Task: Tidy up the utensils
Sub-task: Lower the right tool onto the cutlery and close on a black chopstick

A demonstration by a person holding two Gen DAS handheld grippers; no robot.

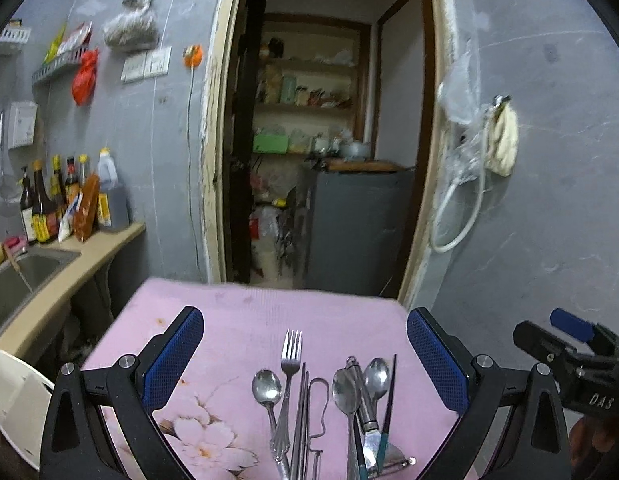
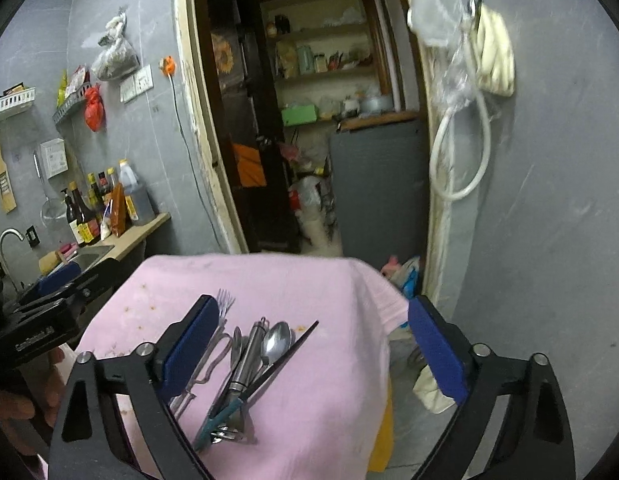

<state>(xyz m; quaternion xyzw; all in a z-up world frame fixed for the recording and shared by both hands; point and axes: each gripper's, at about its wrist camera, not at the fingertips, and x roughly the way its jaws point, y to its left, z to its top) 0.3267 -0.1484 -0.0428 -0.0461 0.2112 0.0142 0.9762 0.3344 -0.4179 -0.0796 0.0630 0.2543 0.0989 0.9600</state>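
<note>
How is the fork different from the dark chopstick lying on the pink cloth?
The fork is silvery metal with tines and an ornate handle; the dark chopstick is a thin, plain black stick with a teal end. The fork lies in the left cluster beside a spoon; the chopstick lies at the right edge of the pile. Both lie flat on the pink cloth, untouched.

Utensils: polished metal, glossy. Cloth over bench: pink, matt, soft weave, stained. Left gripper pads: blue textured rubber-like facing; frames matt black plastic. Wall: grey, matt.
</note>
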